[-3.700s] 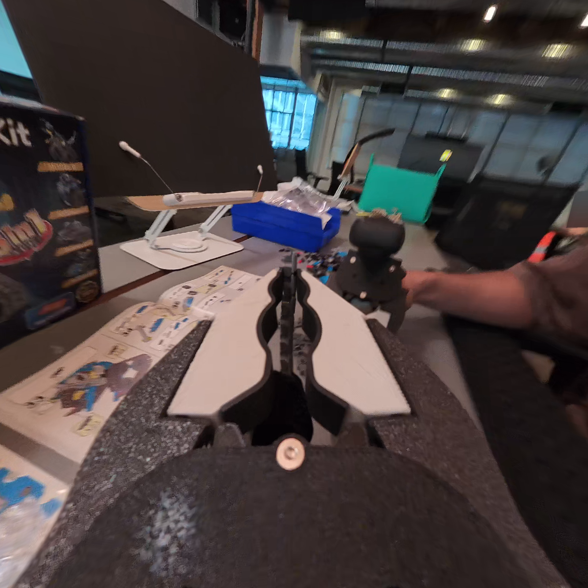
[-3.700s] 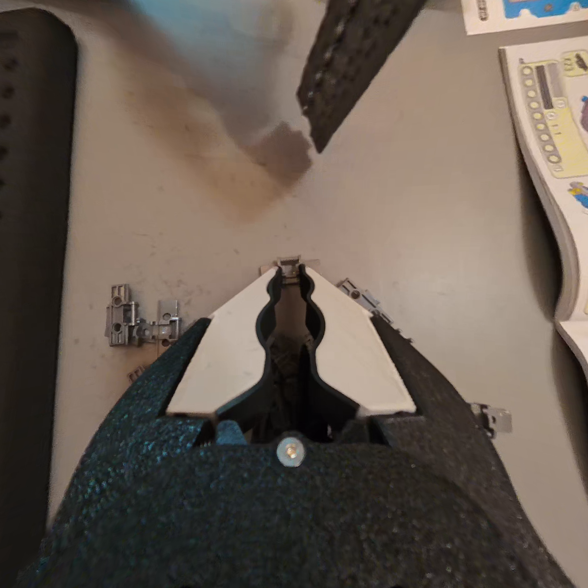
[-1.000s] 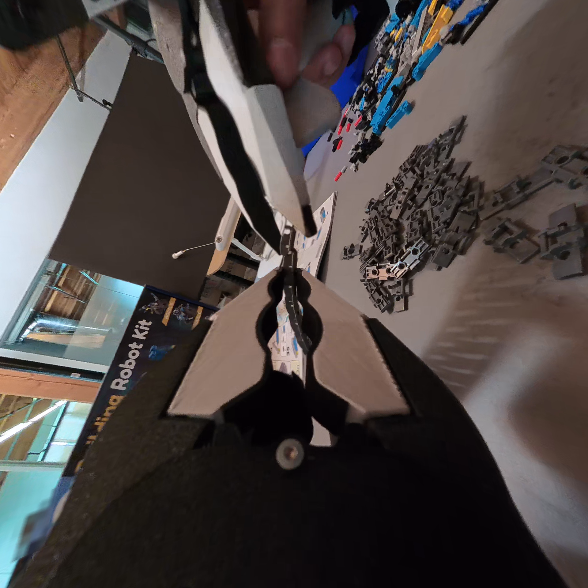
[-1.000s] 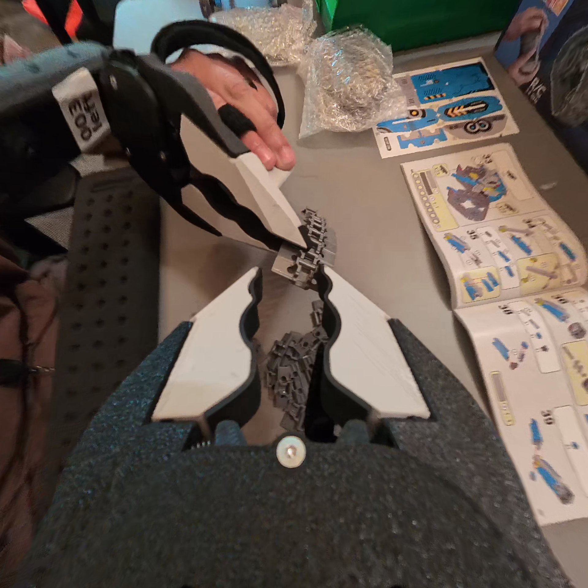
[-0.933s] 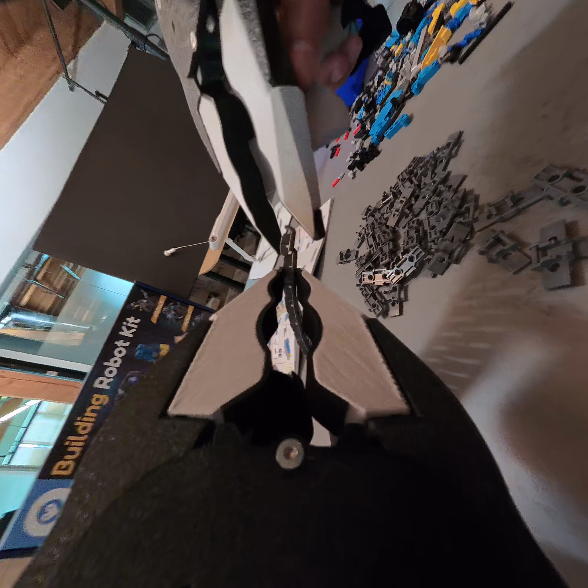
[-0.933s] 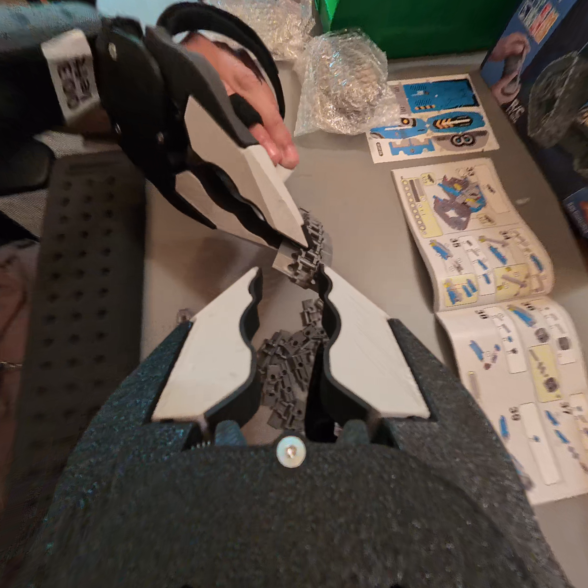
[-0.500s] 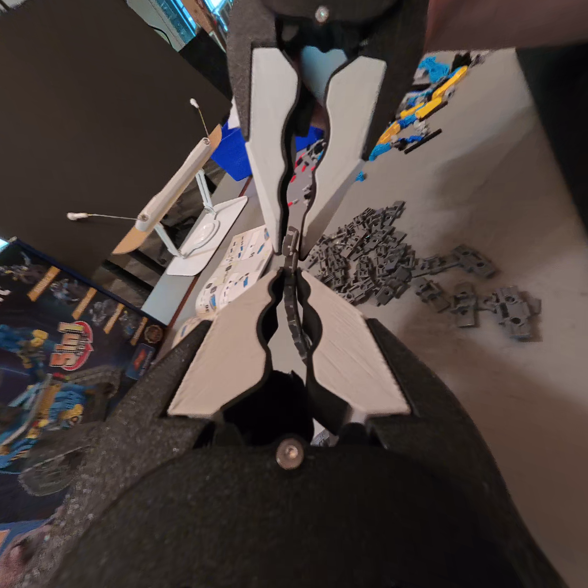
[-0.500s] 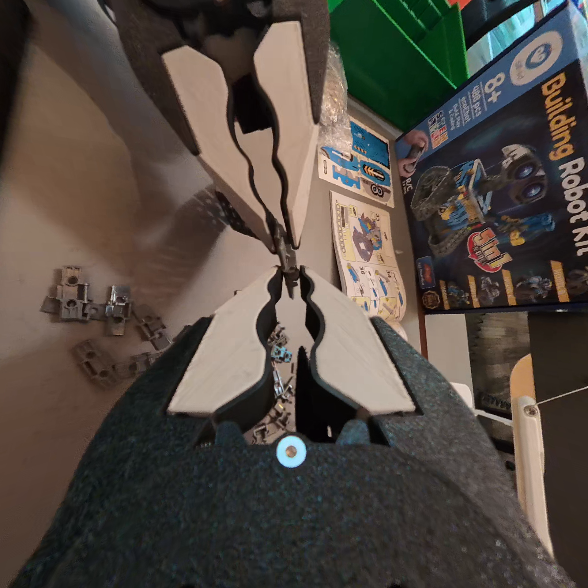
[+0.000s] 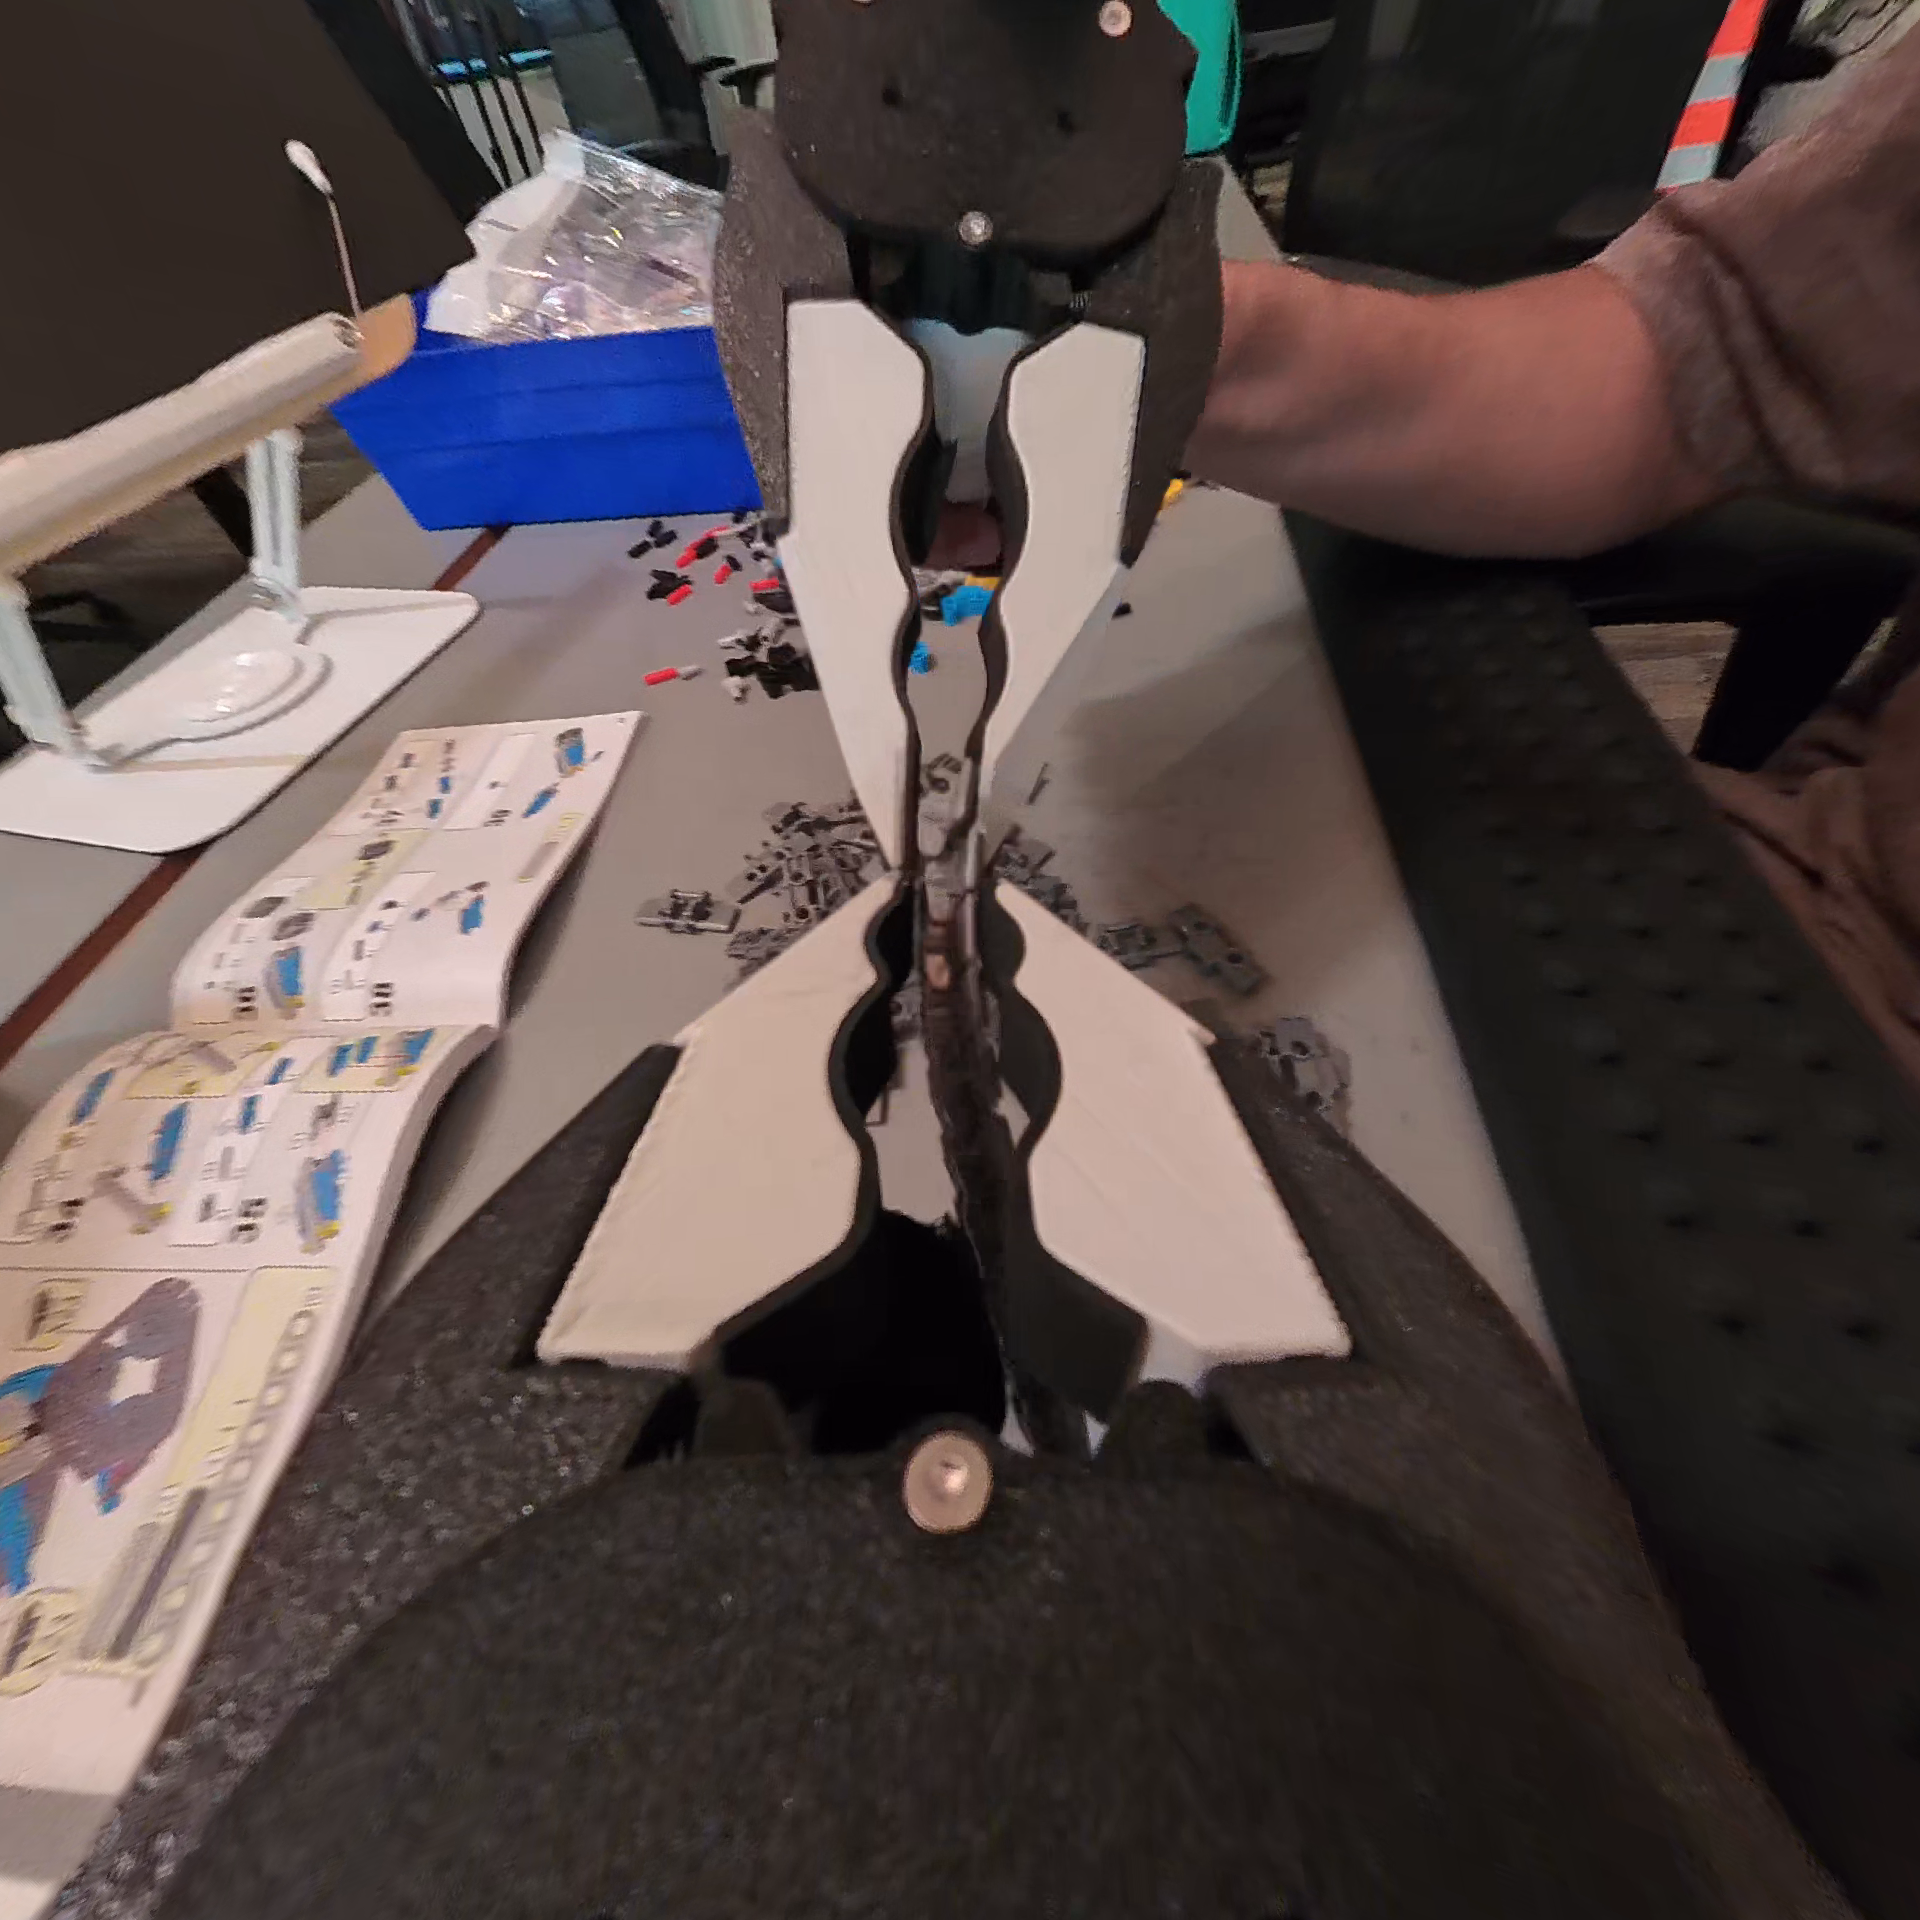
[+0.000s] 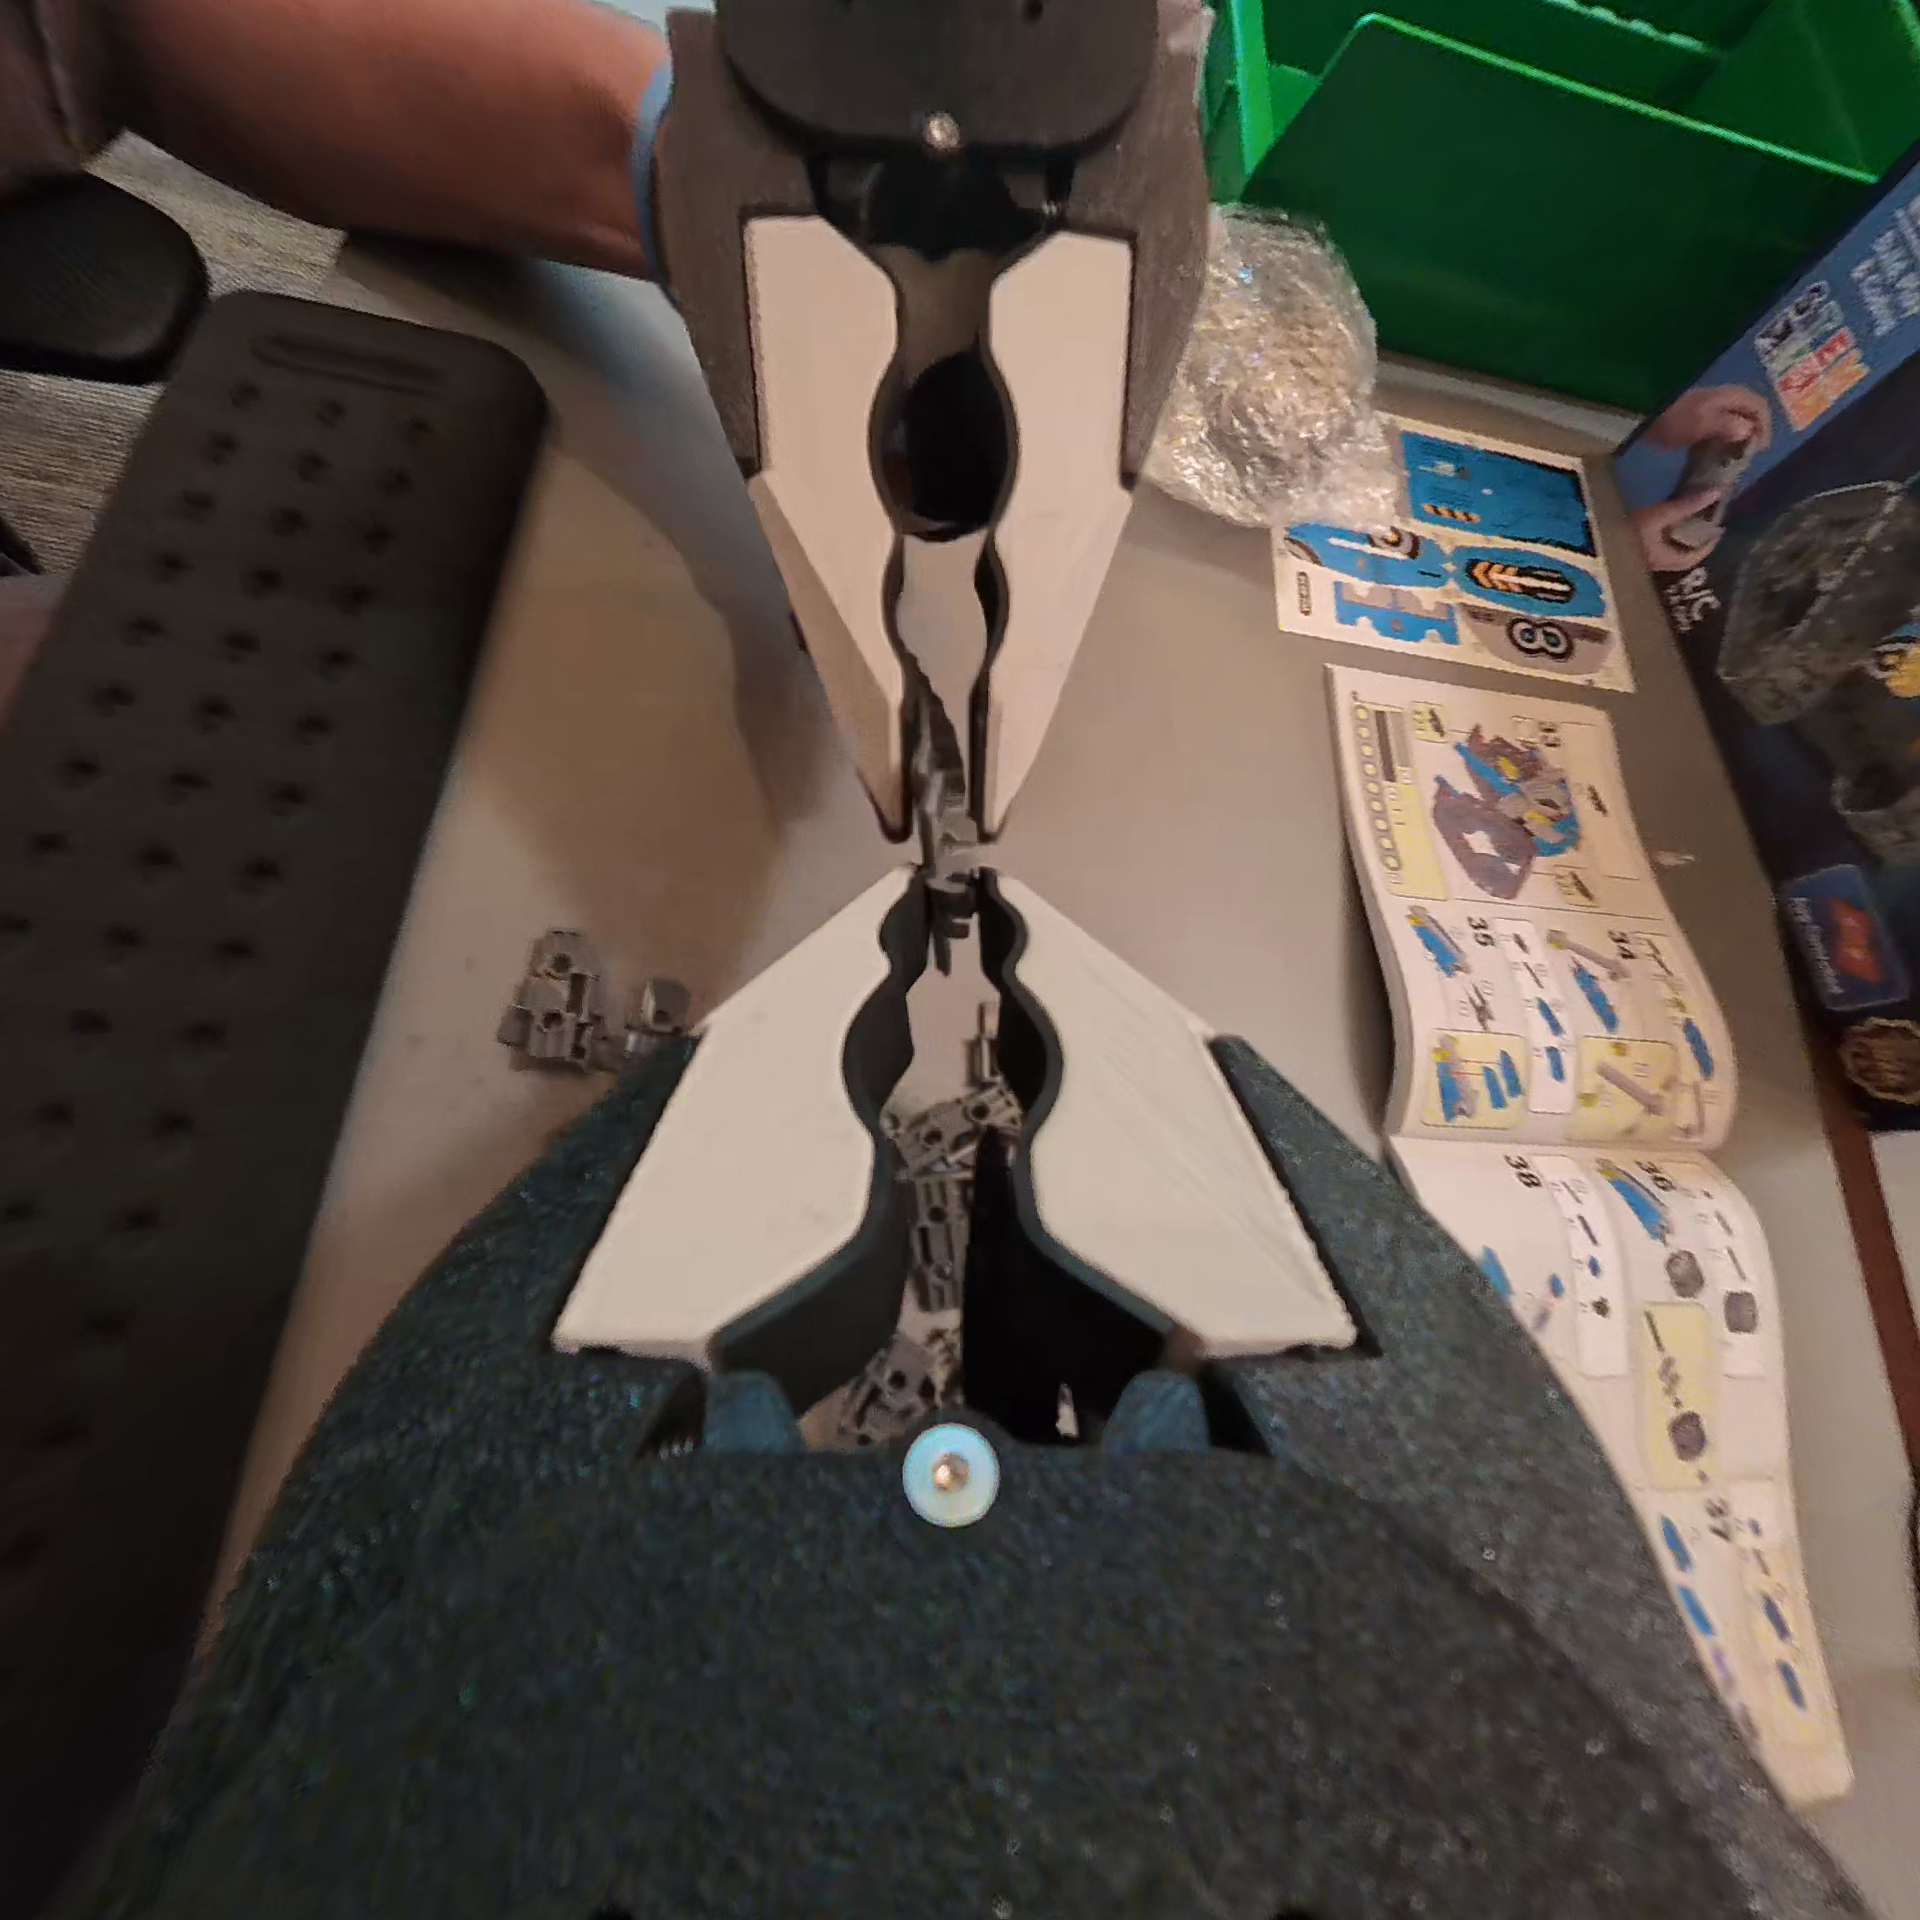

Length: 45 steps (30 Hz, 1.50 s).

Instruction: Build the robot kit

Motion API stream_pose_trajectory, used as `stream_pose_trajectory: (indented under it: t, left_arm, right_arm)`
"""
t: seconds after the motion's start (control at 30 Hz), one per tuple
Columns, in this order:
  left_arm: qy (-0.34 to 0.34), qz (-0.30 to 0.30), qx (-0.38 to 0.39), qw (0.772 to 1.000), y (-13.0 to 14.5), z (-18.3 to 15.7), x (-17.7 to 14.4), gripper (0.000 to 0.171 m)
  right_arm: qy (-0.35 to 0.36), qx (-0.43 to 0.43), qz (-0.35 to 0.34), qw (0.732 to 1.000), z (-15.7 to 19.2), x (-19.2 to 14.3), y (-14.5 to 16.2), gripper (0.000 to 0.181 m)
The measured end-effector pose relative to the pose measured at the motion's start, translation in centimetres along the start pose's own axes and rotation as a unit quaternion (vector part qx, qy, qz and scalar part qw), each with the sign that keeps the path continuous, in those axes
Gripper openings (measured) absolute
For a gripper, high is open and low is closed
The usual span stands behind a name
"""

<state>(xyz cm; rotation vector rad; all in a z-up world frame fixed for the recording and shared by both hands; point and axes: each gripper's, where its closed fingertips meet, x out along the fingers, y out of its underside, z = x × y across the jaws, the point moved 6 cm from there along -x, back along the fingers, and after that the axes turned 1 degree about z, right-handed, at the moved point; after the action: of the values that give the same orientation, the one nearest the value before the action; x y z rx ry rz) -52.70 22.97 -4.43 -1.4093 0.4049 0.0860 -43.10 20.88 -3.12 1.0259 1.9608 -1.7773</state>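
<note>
Left wrist view:
left gripper [image 9: 940, 894]: you're clamping it nearly closed on a strip of grey track links [image 9: 961, 1091] that is running back between the fingers.
right gripper [image 9: 940, 821]: it's coming in from the top, tip to tip with yours, pinching a single grey link [image 9: 943, 805] against the strip's front end.
table [image 9: 1195, 748]: loose grey links [image 9: 821, 862] are lying in a heap just under the tips; a few joined pairs [image 9: 1184, 951] are sitting to the right; coloured small parts [image 9: 727, 623] are lying farther back, near a blue bin [image 9: 551, 416].
manual [image 9: 343, 977]: it's lying open on the left.

Right wrist view:
right gripper [image 10: 948, 896]: you're squeezing it almost shut on the single link [image 10: 951, 894].
left gripper [image 10: 940, 821]: it's facing you from above, holding the strip end [image 10: 940, 795]; the two pieces are touching at the tips.
progress: judging from this, the link is being pressed on, but I can't tell whether it is seated.
left to do: the heap [image 10: 940, 1174] below your fingers is looking large, so many links are apparently waiting; a short joined piece [image 10: 566, 1008] is lying to the left.
surroundings: sticker sheet [image 10: 1455, 561], kit box [image 10: 1808, 623] and green bins [image 10: 1538, 156] are sitting on the right.
</note>
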Motion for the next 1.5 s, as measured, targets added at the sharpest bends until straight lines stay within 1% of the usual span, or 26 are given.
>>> stream_pose_trajectory:
  t: [0.03, 0.07, 0.13, 0.27, 0.3, 0.43, 0.47, 0.53, 0.67, 0.87, 0.97, 1.07, 1.1, 1.17, 1.3, 1.33, 1.4, 1.5]
  left_arm:
    - [0.005, 0.002, -0.007, 1.000, 0.1, -0.1, 0.2, 0.015]
    - [0.004, 0.009, -0.007, 1.000, 0.5, 0.0, 0.5, 0.016]
    - [-0.002, 0.017, -0.002, 1.000, 0.9, 0.1, 0.7, 0.012]
    - [0.007, 0.008, -0.007, 1.000, 0.9, 0.0, 0.8, 0.012]
    - [0.002, 0.005, -0.002, 1.000, 0.9, 0.0, 0.9, 0.014]
    - [-0.030, -0.005, 0.012, 0.999, 0.7, 0.4, 1.1, 0.031]
    - [-0.032, -0.009, 0.013, 0.999, 0.7, 0.4, 1.1, 0.031]
    - [-0.027, -0.021, 0.021, 0.999, 0.5, 0.0, 1.2, 0.028]
    - [-0.007, -0.050, 0.027, 0.998, 0.3, -0.9, 1.5, 0.012]
    - [0.020, -0.068, 0.003, 0.997, 0.1, -1.6, 1.8, 0.010]
    - [0.035, -0.078, -0.046, 0.995, -0.3, -1.2, 1.6, 0.007]
    - [0.059, -0.103, -0.100, 0.988, -0.6, -0.7, 1.2, 0.007]
    - [0.057, -0.104, -0.113, 0.987, -0.6, -0.4, 1.1, 0.006]
    - [0.052, -0.094, -0.122, 0.987, -0.2, -0.1, 1.2, 0.007]
    - [0.038, -0.084, -0.169, 0.981, 0.4, 0.5, 1.7, 0.006]
    - [0.037, -0.082, -0.171, 0.981, 0.5, 0.4, 1.9, 0.006]
    - [0.026, -0.065, -0.164, 0.984, 0.9, 0.3, 2.4, 0.006]
    - [0.032, -0.056, -0.178, 0.982, 1.5, 0.1, 3.0, 0.006]
  right_arm:
    - [-0.008, 0.003, -0.002, 1.000, 0.1, 0.2, -0.1, 0.008]
    - [-0.007, 0.003, 0.011, 1.000, 0.1, 0.5, 0.2, 0.009]
    - [-0.006, 0.002, 0.024, 1.000, 0.1, 0.8, 0.6, 0.009]
    - [-0.024, 0.017, 0.013, 0.999, 0.1, 0.7, 0.8, 0.008]
    - [-0.026, 0.019, 0.014, 0.999, 0.1, 0.7, 0.8, 0.009]
    - [-0.045, 0.034, 0.012, 0.998, 0.1, 0.4, 1.1, 0.009]
    - [-0.050, 0.038, 0.009, 0.998, 0.1, 0.3, 1.1, 0.009]
    - [-0.066, 0.047, 0.003, 0.997, 0.2, 0.1, 1.2, 0.009]
    - [-0.088, 0.062, -0.009, 0.994, 0.3, -0.4, 1.2, 0.009]
    - [-0.132, 0.081, -0.028, 0.988, 0.7, -0.7, 1.4, 0.009]
    - [-0.139, 0.096, -0.052, 0.984, 0.4, -1.0, 1.4, 0.009]
    - [-0.146, 0.109, -0.089, 0.979, 0.2, -1.2, 1.0, 0.009]
    - [-0.139, 0.116, -0.091, 0.979, -0.1, -1.2, 1.0, 0.009]
    - [-0.127, 0.117, -0.071, 0.982, -0.3, -0.9, 1.1, 0.010]
    - [-0.077, 0.088, -0.022, 0.993, -0.4, -0.6, 1.4, 0.008]
    - [-0.072, 0.084, -0.007, 0.994, -0.3, -0.6, 1.4, 0.008]
    - [-0.068, 0.085, 0.024, 0.994, -0.1, -0.3, 1.9, 0.007]
    - [-0.090, 0.103, 0.022, 0.990, 0.0, 0.0, 2.8, 0.007]
